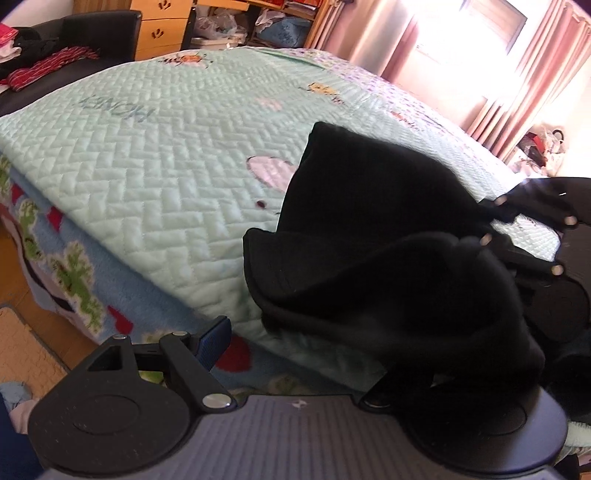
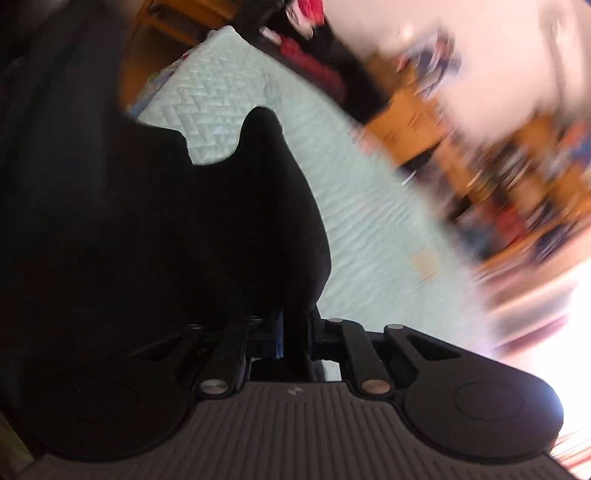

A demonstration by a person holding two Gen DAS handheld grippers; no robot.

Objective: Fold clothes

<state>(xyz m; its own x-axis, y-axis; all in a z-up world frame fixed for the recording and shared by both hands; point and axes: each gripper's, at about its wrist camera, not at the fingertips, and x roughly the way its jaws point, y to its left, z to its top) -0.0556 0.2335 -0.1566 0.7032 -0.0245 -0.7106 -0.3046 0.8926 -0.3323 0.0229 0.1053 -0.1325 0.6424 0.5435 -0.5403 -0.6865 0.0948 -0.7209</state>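
From my left wrist camera I see the left gripper (image 1: 295,339) standing wide, its blue-padded left finger (image 1: 214,341) clear of the cloth while the right finger is hidden under a black garment (image 1: 388,251). The garment lies bunched on the mint-green quilt (image 1: 166,177) of the bed, near its front edge. At the right edge, the right gripper (image 1: 532,236) shows dark against the fabric. A red striped cloth (image 1: 48,68) lies on a black sofa (image 1: 103,33) behind.

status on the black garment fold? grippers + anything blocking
Right gripper shut on black garment. Left gripper open, one of its fingers clear, the other hidden under cloth. Garment bunched at quilt edge, unfolded. Nothing blocking.
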